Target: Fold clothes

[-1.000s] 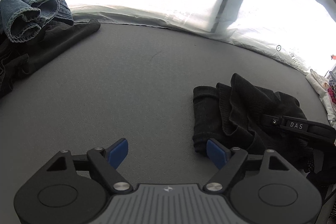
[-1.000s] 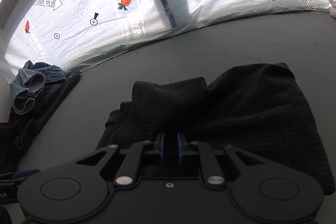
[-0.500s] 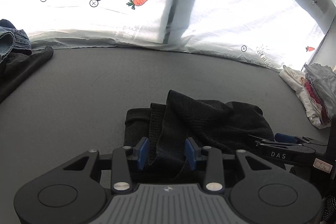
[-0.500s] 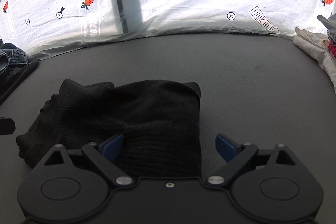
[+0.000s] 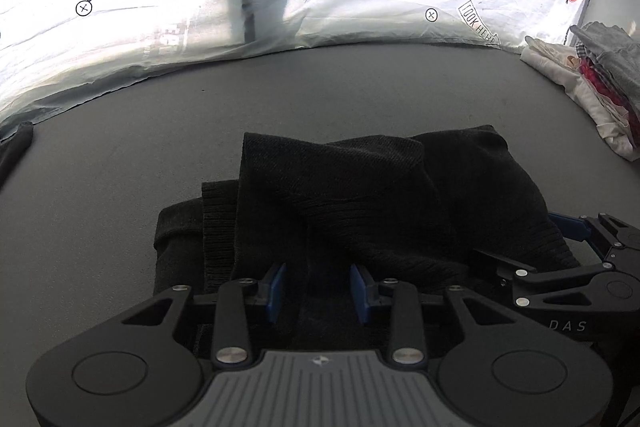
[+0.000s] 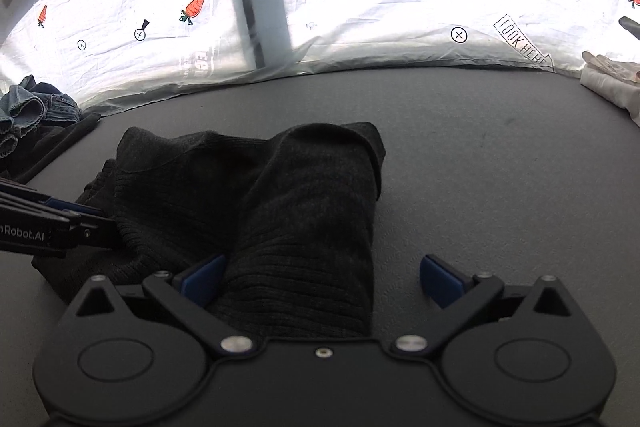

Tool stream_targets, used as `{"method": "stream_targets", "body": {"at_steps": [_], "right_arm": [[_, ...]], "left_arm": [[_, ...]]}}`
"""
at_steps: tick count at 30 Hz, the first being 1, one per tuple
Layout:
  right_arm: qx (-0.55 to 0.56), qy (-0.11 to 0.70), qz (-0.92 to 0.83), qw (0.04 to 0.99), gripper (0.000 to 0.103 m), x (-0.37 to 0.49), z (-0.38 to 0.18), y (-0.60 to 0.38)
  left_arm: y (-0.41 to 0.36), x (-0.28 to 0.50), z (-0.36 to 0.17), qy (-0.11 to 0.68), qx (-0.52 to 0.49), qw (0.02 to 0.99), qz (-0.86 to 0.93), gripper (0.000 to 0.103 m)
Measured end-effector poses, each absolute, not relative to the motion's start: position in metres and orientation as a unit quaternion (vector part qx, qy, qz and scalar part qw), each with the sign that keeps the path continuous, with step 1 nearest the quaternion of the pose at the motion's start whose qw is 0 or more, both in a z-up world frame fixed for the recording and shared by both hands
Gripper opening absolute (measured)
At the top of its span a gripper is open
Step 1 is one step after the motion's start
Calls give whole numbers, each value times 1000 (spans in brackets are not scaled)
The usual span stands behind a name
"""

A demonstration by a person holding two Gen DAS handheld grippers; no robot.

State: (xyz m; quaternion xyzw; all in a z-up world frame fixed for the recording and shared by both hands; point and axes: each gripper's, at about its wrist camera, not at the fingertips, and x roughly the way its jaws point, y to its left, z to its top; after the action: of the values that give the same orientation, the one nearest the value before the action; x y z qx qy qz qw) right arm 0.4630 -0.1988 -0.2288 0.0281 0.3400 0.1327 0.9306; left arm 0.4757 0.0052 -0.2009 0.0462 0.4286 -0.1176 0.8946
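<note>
The left tool (image 5: 318,287) stands part-spread astride a raised fold of the black knit sweater (image 5: 360,195), seemingly not yet pinching it. The right tool (image 6: 322,277), spread wide, has the sweater's ribbed near end (image 6: 304,291) lying between its fingers. The knit looks soft, limp and thick; hems give the surest hold. It lies bunched mid-worktop (image 6: 500,187).

jeans (image 6: 28,111): cut off by the left edge of the picture
clothes pile (image 5: 600,83): cut off at the right edge
black sweater (image 5: 360,195): near part hidden behind the left gripper (image 5: 318,287)
</note>
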Motion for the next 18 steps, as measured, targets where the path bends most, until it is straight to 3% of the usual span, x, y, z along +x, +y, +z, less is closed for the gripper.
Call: {"method": "stream_targets", "body": {"at_steps": [3,14,18], "right_arm": [[29,344,132,929,103,464,-228,-198],[43,389,124,912,103,462,-206,-196],[21,394,131,910,103,455,-205,-189]], "left_arm": [[7,475,-200,425,20,897,-121,6],[46,427,-153,343,-29,937,-63,5],[56,427,-181,388,-50,920,-32,6]]}}
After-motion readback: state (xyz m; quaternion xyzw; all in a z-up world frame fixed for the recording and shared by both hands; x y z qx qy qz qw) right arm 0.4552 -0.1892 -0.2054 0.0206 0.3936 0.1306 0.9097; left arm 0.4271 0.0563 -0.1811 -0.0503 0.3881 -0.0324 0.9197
